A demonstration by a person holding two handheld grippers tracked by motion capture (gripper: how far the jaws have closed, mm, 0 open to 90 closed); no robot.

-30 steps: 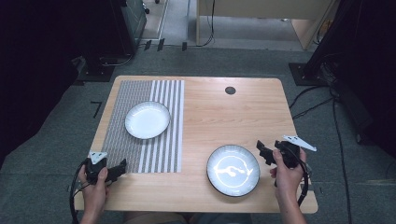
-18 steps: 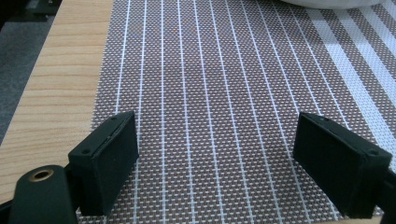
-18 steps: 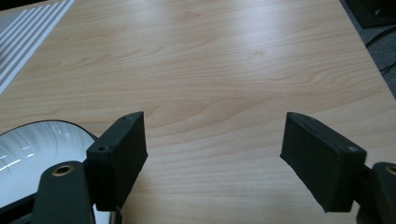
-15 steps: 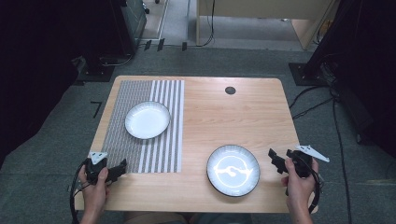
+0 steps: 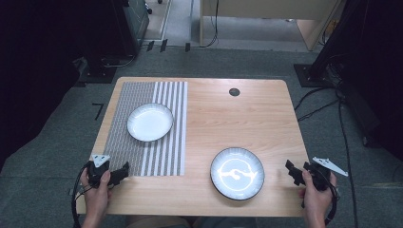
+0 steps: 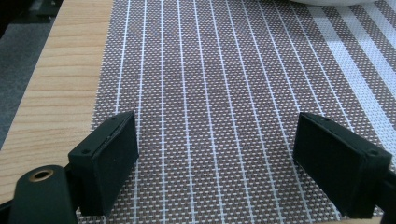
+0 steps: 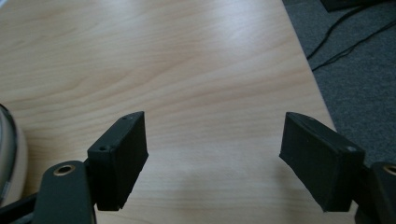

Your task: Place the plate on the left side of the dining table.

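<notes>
Hovering left gripper [image 5: 124, 169]: jaws apart over the striped placemat [image 5: 142, 156].
Right gripper [image 5: 291, 172]: jaws apart, beside the dark-rimmed plate [image 5: 237, 173].
White plate [image 5: 150, 122]: on the placemat.

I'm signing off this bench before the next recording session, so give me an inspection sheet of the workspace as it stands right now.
Surface: wooden table, with a round dark grommet near the far edge.
Job's things: striped placemat on the table's left half; white plate on it; dark-rimmed plate on bare wood near the front right.
Clutter: nothing seen.
Grippers: left gripper open, at the placemat's near left corner; right gripper open, at the table's right edge, apart from the dark-rimmed plate. Both hold nothing.
Cables: black cables on the floor to the right; one trails from each gripper.
Surroundings: grey carpet; dark equipment on both sides.
</notes>
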